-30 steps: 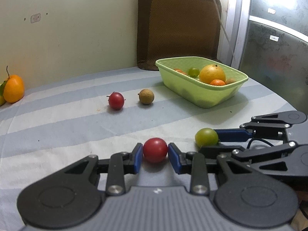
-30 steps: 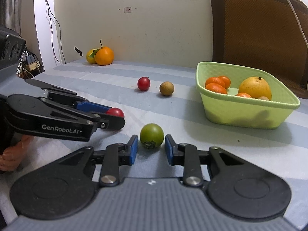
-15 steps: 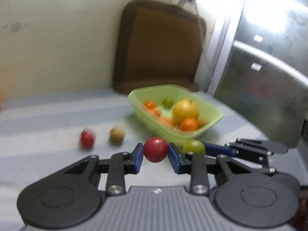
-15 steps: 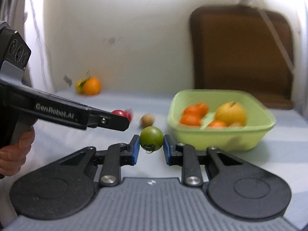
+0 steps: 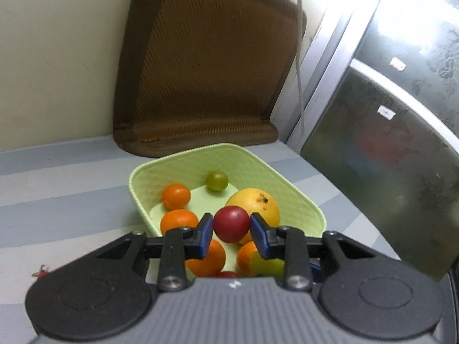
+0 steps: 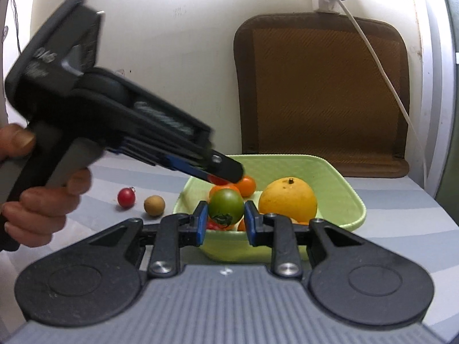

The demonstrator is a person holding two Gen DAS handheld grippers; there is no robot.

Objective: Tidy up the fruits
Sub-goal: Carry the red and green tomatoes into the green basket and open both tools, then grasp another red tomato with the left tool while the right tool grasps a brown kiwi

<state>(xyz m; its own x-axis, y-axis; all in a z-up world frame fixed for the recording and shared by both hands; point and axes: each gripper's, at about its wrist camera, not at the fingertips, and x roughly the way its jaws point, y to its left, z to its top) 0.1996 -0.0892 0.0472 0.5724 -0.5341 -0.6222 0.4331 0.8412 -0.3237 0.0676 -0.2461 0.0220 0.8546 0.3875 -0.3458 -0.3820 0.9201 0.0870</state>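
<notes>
My left gripper (image 5: 231,229) is shut on a red tomato (image 5: 231,223) and holds it above the light green basket (image 5: 183,169). The basket holds several oranges, a big yellow citrus (image 5: 258,203) and a small green fruit (image 5: 217,181). My right gripper (image 6: 223,220) is shut on a green tomato (image 6: 225,206) over the basket's near rim (image 6: 330,166). The left gripper (image 6: 221,172) also shows in the right wrist view, reaching over the basket from the left.
A red cherry tomato (image 6: 126,197) and a small brown fruit (image 6: 154,205) lie on the striped tablecloth left of the basket. A brown cushion (image 6: 321,94) leans on the wall behind it. A metal cabinet (image 5: 396,132) stands to the right.
Both grippers lifted their tomatoes off the table and carried them forward over the basket. The basket now fills the view just under the fingers.
</notes>
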